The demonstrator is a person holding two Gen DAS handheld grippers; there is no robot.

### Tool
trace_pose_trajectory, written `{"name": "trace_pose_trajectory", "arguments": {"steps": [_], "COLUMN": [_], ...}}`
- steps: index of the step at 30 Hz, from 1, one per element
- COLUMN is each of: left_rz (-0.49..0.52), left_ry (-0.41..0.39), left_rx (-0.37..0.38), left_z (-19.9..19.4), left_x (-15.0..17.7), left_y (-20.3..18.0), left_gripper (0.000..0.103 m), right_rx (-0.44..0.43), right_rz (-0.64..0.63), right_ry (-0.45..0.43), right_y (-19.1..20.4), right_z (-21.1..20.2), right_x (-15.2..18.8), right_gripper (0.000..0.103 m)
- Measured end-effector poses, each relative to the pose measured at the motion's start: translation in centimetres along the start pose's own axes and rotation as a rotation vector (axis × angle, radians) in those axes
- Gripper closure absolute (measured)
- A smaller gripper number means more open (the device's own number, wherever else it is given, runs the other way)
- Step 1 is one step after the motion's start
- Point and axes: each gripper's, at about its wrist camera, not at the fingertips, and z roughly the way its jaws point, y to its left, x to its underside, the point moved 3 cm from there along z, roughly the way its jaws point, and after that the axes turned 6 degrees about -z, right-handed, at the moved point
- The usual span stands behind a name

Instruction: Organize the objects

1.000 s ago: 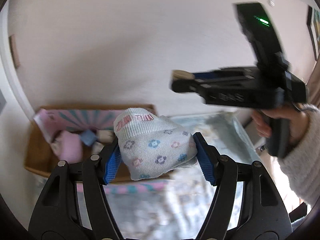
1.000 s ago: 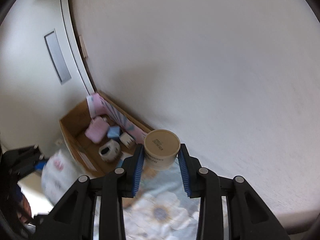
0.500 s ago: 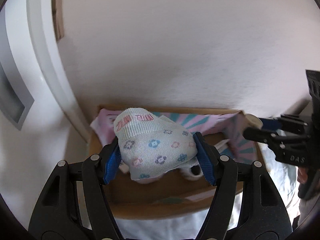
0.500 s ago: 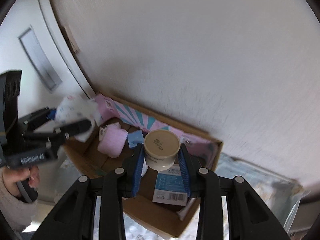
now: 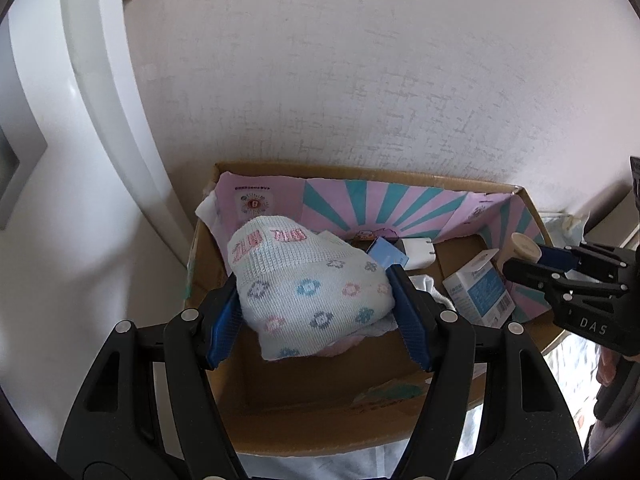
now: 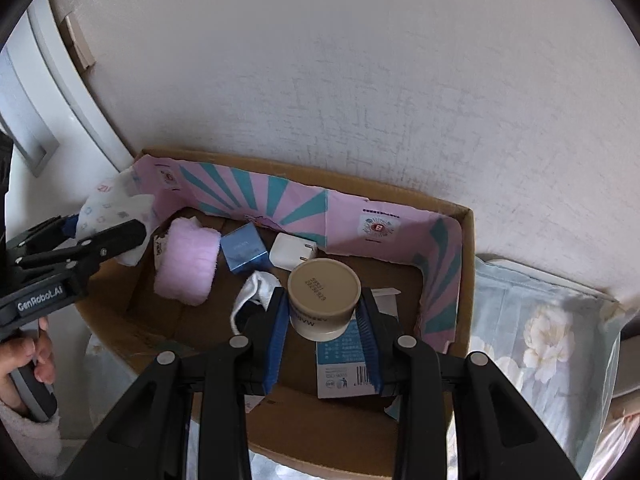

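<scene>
Two things are in my tongs, both above the open cardboard box (image 6: 466, 240) by the wall. My left tongs (image 5: 316, 312) are closed on a rolled white sock (image 5: 308, 284) with small coloured flowers, over the box's left side. My right tongs (image 6: 324, 320) are closed on a beige round jar (image 6: 323, 300), bottom up, over a blue-white carton (image 6: 344, 364). The brown floor between the pink towel roll (image 6: 188, 264) and the near rim is bare.
</scene>
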Motion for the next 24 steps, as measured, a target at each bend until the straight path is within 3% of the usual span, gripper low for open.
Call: {"name": "trace_pose_trajectory", "arguments": {"steps": [4, 6, 8, 10, 11, 12, 24], "left_rz": [0.033, 0.035, 0.032, 0.036, 0.036, 0.037, 0.047], "left_ry": [-0.012, -0.019, -0.01, -0.014, -0.01, -0.005, 0.008], "left_rx": [-0.01, 0.021, 0.025, 0.003, -0.005, -0.007, -0.029], "left_z": [-0.3, -0.5, -0.6, -0.8, -0.9, -0.8, -1.7], "left_x": [-0.3, -0.4, -0.4, -0.3, -0.2, -0.1, 0.4], "left_y": [-0.9, -1.3, -1.4, -1.4, -1.3, -1.4, -1.9], "left_gripper": [0.038, 0.031, 0.001, 0.0, 0.0, 0.0, 0.0], "right_rx": [0.01, 0.005, 0.012, 0.02, 0.008, -0.011, 0.023], "right_rz": [0.008, 0.018, 0.037, 0.055, 0.058, 0.057, 0.094], "right_ry": [0.004, 0.007, 0.009, 0.027, 0.046, 0.068, 0.045], "right_y": [0.1, 0.2, 0.1, -0.1, -0.2, -0.2, -0.2], "right_z": [-0.3, -0.4, -0.4, -0.4, -0.2, 0.1, -1.7], "right_x": [0.0, -0.1, -0.2, -0.2, -0.1, 0.0, 1.5], "right_gripper": [0.071, 0.071, 0.071, 0.054, 0.022, 0.0, 0.0]}}
